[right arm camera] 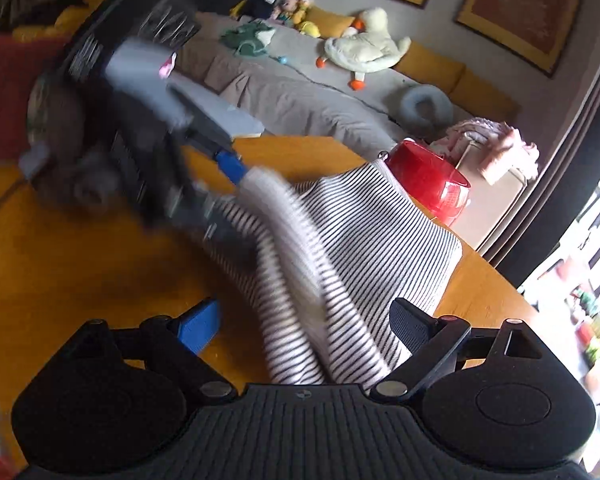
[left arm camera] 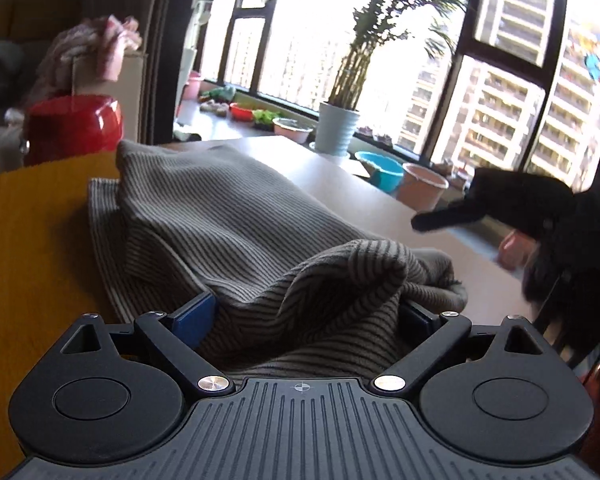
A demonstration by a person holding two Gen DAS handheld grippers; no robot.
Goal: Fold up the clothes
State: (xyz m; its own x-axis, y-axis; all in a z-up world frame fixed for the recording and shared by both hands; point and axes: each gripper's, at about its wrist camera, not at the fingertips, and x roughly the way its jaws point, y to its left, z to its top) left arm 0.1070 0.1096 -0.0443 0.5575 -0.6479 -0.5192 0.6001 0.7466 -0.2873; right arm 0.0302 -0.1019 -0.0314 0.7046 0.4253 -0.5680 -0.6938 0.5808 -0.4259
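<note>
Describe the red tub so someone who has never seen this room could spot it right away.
Start at the round wooden table with the striped garment lying on it. Just past the table's far edge, in front of the grey sofa, stands the red tub, beside a pale box heaped with pink cloth. It is the only glossy, bright red thing there.

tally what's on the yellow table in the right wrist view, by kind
Striped garment: 1
Gripper: 2, the left gripper and the right gripper
Total: 3, on or over the table. The red bin stands behind its far edge, not counted.
</note>
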